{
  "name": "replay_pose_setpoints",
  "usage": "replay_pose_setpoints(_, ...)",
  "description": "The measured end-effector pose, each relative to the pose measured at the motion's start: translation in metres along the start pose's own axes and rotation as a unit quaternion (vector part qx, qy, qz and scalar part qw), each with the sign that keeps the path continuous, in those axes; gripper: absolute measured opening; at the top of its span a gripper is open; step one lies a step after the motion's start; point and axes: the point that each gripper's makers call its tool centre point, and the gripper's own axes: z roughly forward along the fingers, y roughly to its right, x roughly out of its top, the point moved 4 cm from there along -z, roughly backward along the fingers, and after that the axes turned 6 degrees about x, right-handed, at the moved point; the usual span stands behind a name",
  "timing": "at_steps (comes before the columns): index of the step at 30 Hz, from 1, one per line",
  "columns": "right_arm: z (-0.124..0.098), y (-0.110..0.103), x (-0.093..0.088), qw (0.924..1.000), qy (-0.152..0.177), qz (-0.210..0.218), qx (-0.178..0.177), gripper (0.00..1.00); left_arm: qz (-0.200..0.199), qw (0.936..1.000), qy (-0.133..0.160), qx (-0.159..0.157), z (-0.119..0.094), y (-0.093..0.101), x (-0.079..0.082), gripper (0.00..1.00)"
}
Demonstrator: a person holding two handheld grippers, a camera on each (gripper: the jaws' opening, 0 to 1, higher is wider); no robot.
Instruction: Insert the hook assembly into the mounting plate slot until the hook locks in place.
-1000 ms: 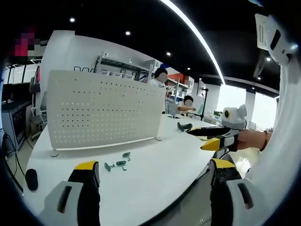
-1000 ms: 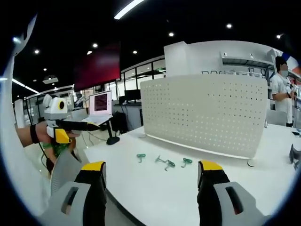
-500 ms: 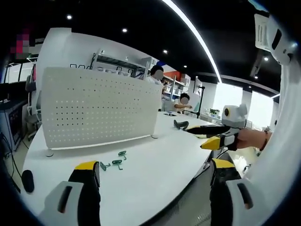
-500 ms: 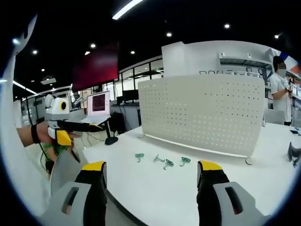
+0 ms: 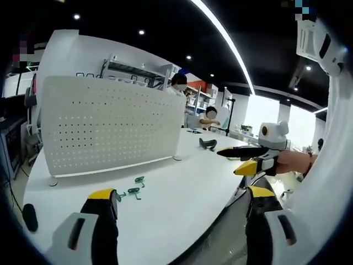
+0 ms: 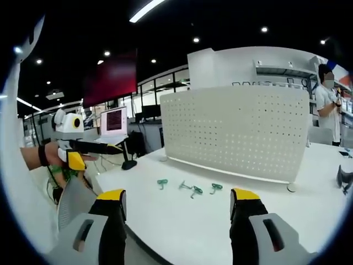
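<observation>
Both hand-held grippers, left (image 5: 179,201) and right (image 6: 176,201), are held spread wide and empty at the worktop's (image 6: 182,232) near edge. Four green hooks (image 6: 190,188) are seen loose before the perforated mounting plate (image 6: 237,132). A small hook could be mis-gripped or knocked aside.

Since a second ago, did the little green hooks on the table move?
No. The green hooks still lie in the same row before the white pegboard; just the camera shifted slightly.

Left gripper (image 5: 179,201) is held level, jaws wide apart and empty. Right gripper (image 6: 179,201) likewise, jaws spread. Each shows in the other's view (image 6: 74,152) (image 5: 256,160), held in a hand (image 5: 292,163).
</observation>
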Motion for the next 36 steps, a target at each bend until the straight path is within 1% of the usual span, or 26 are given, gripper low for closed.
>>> replay_pose_setpoints(11, 0.015, -0.018, 0.005, 1.0000, 0.002, -0.007, -0.005, 0.77, -0.007, 0.9999, 0.009, -0.004, -0.010, -0.016, -0.003, 0.97)
replay_pose_setpoints(23, 0.035, -0.037, 0.006, 0.9995, -0.002, -0.006, -0.030, 0.77, -0.012, 0.9996, 0.000, -0.026, -0.026, -0.044, -0.010, 0.96)
replay_pose_setpoints(27, 0.040, -0.043, 0.007, 0.9994, -0.004, -0.007, -0.032, 0.77, -0.011, 0.9993, -0.006, -0.034, -0.026, -0.050, -0.012, 0.95)
replay_pose_setpoints(30, 0.043, -0.046, 0.008, 0.9995, -0.003, -0.006, -0.032, 0.77, -0.020, 0.9991, -0.007, -0.035, -0.022, -0.055, -0.013, 0.95)
replay_pose_setpoints(33, 0.043, -0.046, 0.007, 0.9995, -0.008, -0.005, -0.030, 0.77, -0.030, 0.9989, -0.005, -0.036, -0.017, -0.056, -0.013, 0.95)
replay_pose_setpoints(36, 0.042, -0.043, 0.005, 0.9996, -0.011, -0.007, -0.026, 0.77, -0.029, 0.9989, -0.010, -0.034, -0.011, -0.057, -0.014, 0.94)
